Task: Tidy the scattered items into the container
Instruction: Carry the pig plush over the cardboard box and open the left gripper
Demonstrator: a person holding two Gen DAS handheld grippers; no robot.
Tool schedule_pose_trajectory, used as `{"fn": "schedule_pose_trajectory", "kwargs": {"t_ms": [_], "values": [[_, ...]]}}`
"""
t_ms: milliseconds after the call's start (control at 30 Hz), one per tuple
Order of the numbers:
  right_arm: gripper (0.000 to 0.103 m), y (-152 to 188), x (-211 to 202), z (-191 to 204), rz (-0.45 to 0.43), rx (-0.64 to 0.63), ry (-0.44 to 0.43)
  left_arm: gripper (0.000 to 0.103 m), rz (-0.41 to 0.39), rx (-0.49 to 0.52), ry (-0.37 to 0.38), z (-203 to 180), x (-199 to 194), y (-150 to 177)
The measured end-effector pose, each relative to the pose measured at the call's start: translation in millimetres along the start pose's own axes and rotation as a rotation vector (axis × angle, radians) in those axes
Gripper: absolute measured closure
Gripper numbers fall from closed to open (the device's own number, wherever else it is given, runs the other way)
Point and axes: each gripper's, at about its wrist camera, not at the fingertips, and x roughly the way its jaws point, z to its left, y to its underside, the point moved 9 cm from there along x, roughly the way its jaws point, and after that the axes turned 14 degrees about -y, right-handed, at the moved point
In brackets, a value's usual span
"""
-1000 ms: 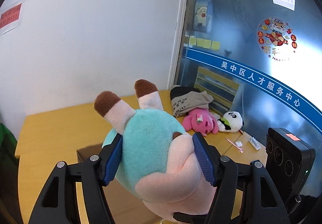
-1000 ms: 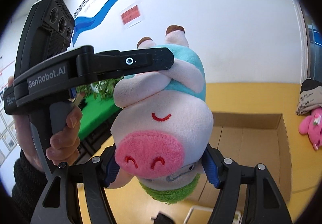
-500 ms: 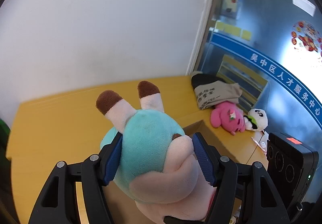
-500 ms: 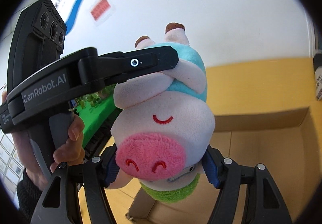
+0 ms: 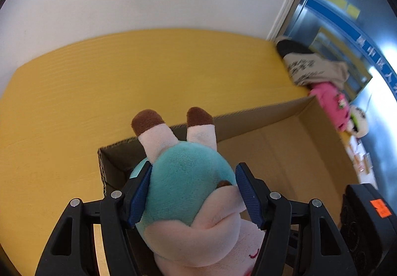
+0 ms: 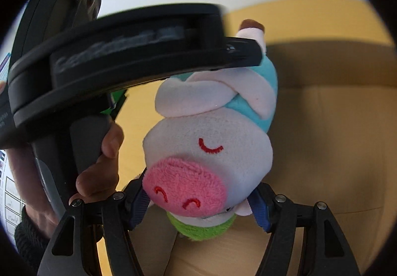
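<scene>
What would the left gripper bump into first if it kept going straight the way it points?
Probably the cardboard box. The left gripper, clamped on the plush pig, points down toward the box's far wall, though depth is hard to judge.

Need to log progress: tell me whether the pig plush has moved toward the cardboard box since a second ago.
Yes. The pig plush, held by both grippers, now hangs over the cardboard box; earlier the box sat lower and mostly hidden behind it.

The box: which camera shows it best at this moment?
The left wrist view shows the box best: its far wall, a corner, its right side and open floor, beyond the pig that the left claw holds. The right wrist view shows only part of the box's inside, much of it behind the pig and the left claw.
</scene>
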Motion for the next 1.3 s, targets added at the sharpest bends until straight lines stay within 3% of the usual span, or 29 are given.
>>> {"fn": "schedule_pose_trajectory", "kwargs": {"t_ms": [167, 233, 533, 567, 633, 700, 800, 867, 900, 933, 1033, 1067, 1167, 1233, 1300], "values": [[0.032, 3.6, 9.5, -6.3, 0.014, -0.002, -0.011, 0.035, 0.036, -0.024, -0.044, 15.1, 10.7, 3.0], [0.021, 5.5, 9.5, -6.7, 0.022, -0.009, -0.012, 0.034, 0.047, -0.027, -0.058, 17.1, 11.2, 2.8], [0.021, 21.0, -40.8, 5.0, -0.044, -0.073, 0.007, 0.029, 0.034, -0.045, -0.100, 32.1, 10.4, 7.3], [0.023, 23.0, -38.9, 4.9, -0.030, -0.077, 0.009, 0.028, 0.026, -0.053, -0.104, 33.1, 7.3, 7.9], [0.049, 29.1, -27.1, 2.5, 0.015, -0.050, -0.026, 0.028, 0.015, -0.085, -0.108, 40.8, -1.4, 8.2], [0.049, 35.5, -18.1, -0.1, 0.043, -0.028, -0.041, 0.029, -0.016, -0.123, -0.094, 47.4, -18.5, 6.6], [0.047, 40.4, -24.3, 6.9, 0.046, -0.045, -0.049, 0.027, -0.095, -0.162, -0.093, 57.7, -60.1, 5.4], [0.039, 42.4, -42.7, 16.3, 0.021, -0.056, -0.071, 0.022, -0.136, -0.173, -0.113, 63.5, -84.2, 11.5], [0.027, 44.2, -55.9, 21.2, -0.001, -0.068, -0.076, 0.020, -0.158, -0.171, -0.120, 63.3, -99.7, 19.3], [0.023, 47.4, -71.3, 25.3, -0.026, -0.077, -0.078, 0.020, -0.168, -0.165, -0.123, 62.8, -108.8, 27.5], [0.023, 70.1, -127.4, 37.3, -0.080, -0.100, -0.107, 0.020, -0.178, -0.126, -0.129, 52.1, -133.2, 68.5], [0.023, 75.5, -142.4, 40.6, -0.093, -0.116, -0.098, 0.020, -0.174, -0.118, -0.125, 47.2, -135.7, 81.3], [0.022, 47.8, -167.5, 35.9, -0.113, -0.169, 0.011, 0.020, -0.137, -0.109, -0.106, 19.1, -135.0, 133.0], [0.022, 57.7, -169.2, -14.1, -0.101, -0.186, 0.124, 0.020, -0.121, -0.107, -0.106, 7.4, -135.5, 158.6], [0.022, 84.3, -200.2, -48.6, -0.075, -0.168, 0.236, 0.020, -0.091, -0.082, -0.098, -11.6, -128.8, 183.0]]}}
